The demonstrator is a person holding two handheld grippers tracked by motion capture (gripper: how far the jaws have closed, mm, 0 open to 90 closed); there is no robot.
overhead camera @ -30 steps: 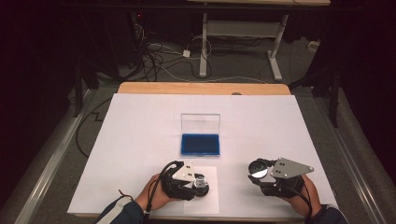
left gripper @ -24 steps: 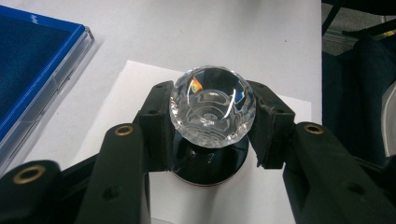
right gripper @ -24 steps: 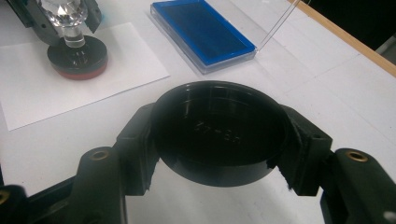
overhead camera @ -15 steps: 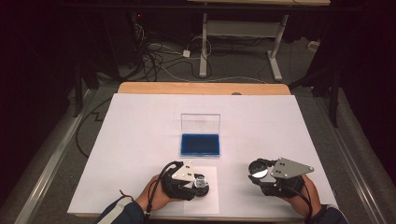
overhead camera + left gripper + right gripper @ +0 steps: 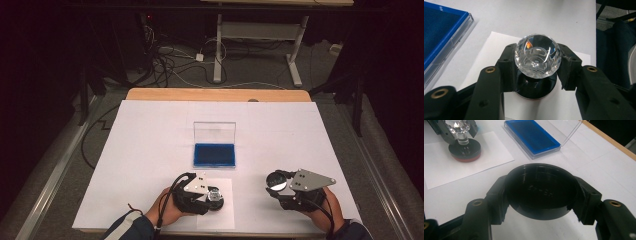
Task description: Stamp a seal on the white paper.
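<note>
My left gripper is shut on the faceted crystal knob of a round stamp whose black base rests on a small white paper sheet. From above, that gripper sits at the table's near edge, left of centre. The right gripper view shows the same stamp standing upright on the paper. My right gripper is shut on a round black cap, open side toward the camera, held just above the table. In the high view the cap is at the near right.
An open case with a blue pad and an upright clear lid lies mid-table on the white table cover. It is beyond both grippers. A wooden table edge runs along the far side, with cables on the floor behind.
</note>
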